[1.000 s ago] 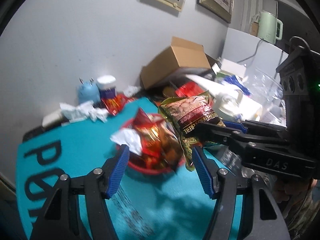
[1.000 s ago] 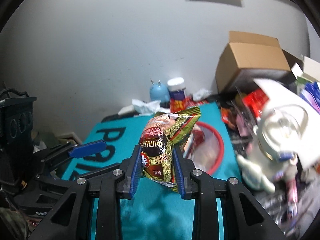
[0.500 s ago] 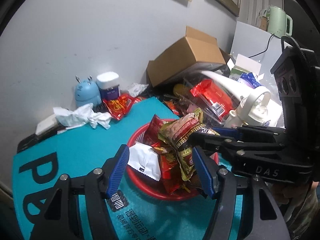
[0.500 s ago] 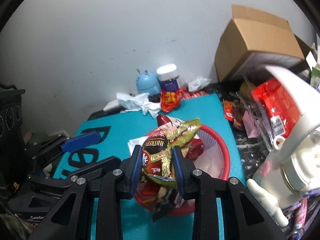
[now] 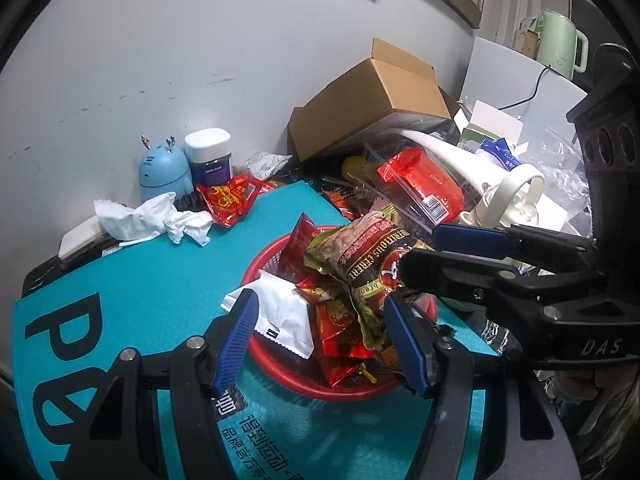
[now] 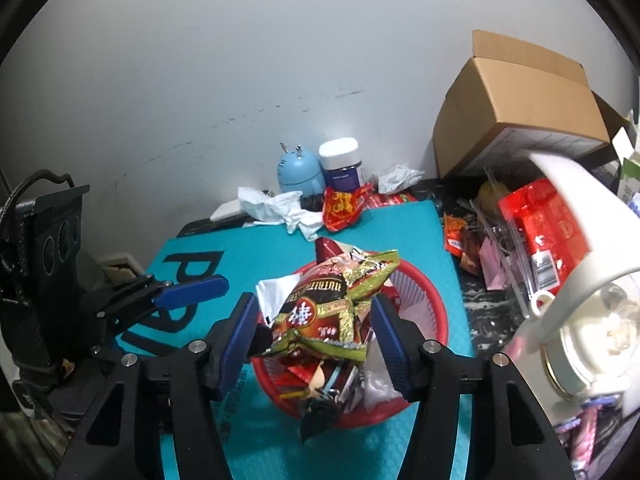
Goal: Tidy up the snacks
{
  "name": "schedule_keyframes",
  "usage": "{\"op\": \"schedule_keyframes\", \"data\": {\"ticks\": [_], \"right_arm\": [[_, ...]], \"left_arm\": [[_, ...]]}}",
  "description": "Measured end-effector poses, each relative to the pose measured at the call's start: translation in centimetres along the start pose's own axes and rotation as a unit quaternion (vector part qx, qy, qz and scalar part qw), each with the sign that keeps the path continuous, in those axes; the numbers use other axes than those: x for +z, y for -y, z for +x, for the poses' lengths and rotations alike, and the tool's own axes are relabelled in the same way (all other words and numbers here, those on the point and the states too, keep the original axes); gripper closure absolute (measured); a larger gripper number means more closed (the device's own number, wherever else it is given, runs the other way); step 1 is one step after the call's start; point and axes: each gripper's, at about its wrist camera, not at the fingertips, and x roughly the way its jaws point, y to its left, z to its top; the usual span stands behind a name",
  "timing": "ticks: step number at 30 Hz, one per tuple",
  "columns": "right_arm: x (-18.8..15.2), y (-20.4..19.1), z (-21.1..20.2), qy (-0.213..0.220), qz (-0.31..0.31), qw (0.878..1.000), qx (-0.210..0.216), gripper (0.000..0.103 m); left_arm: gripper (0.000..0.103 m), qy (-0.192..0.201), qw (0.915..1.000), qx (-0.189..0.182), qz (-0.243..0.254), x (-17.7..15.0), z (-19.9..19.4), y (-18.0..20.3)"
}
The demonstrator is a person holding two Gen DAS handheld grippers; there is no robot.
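Right hand-held gripper [image 6: 312,326]: jaws were opening; the blue pads stood clear on either side of the packet, low centre of the right wrist view.
Snack packet: a crinkled brown-and-green foil snack packet [image 6: 328,308] lay between the right gripper's pads, on top of the heap in the basket; no pad pressed on it.
Basket: a round red plastic mesh basket [image 6: 424,292] sat on the teal mat, filled with red and white wrappers.
Left hand-held gripper [image 5: 320,332]: jaws stood apart and gripped nothing, lower centre of the left wrist view, straddling the near side of the basket.
White packet: a flat white plastic packet [image 5: 284,316] lay in the basket just beside the left gripper's left pad.
Mat: a teal rubber mat with black lettering [image 5: 132,280] covered the worktop.
Loose item: a red foil packet with yellow print [image 6: 340,208] lay at the mat's far edge, in front of a dark blue jar with a white lid [image 6: 340,164].
Background: an open brown cardboard box [image 6: 520,108] stood at upper right.
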Motion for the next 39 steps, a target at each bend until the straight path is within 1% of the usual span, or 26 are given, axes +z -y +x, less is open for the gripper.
{"op": "schedule_keyframes", "data": {"ticks": [3,9,19,27,31,33,34,35,37,39], "right_arm": [[0.0,-0.4,-1.1,0.006,-0.007,1.000,-0.009,0.044],[0.2,-1.4,-4.3,0.033,-0.017,0.999,-0.025,0.044],[-0.3,-4.6,-12.5,0.095,-0.050,0.992,-0.059,0.044],[-2.4,-7.1,-17.4,0.125,-0.060,0.987,-0.084,0.043],[-4.2,-8.1,-18.9,0.134,-0.059,0.983,-0.107,0.041],[-5.0,-8.3,-19.2,0.132,-0.052,0.983,-0.119,0.041],[-5.6,-8.4,-19.5,0.133,-0.046,0.982,-0.123,0.041],[-5.9,-8.4,-19.6,0.133,-0.042,0.982,-0.125,0.041],[-6.8,-8.5,-19.7,0.130,-0.032,0.982,-0.132,0.041],[-7.6,-8.6,-19.7,0.126,-0.027,0.982,-0.140,0.037]], "left_arm": [[0.039,0.009,1.0000,0.002,0.002,0.3,-1.0,0.4],[0.039,0.034,0.9994,0.004,0.010,1.0,-4.1,1.6],[0.039,0.091,0.9953,0.010,0.031,1.1,-11.4,4.9],[0.039,0.117,0.9920,0.016,0.044,-0.7,-15.9,7.1],[0.039,0.123,0.9911,0.007,0.052,-2.1,-17.3,7.8],[0.033,0.119,0.9915,0.005,0.052,-2.9,-17.5,8.0],[0.025,0.119,0.9916,0.004,0.051,-3.2,-17.6,8.1],[0.023,0.120,0.9916,0.002,0.049,-3.6,-17.7,8.0],[0.023,0.120,0.9915,0.005,0.050,-4.2,-17.7,8.0],[0.023,0.117,0.9919,0.009,0.048,-4.7,-17.7,8.0]]}}
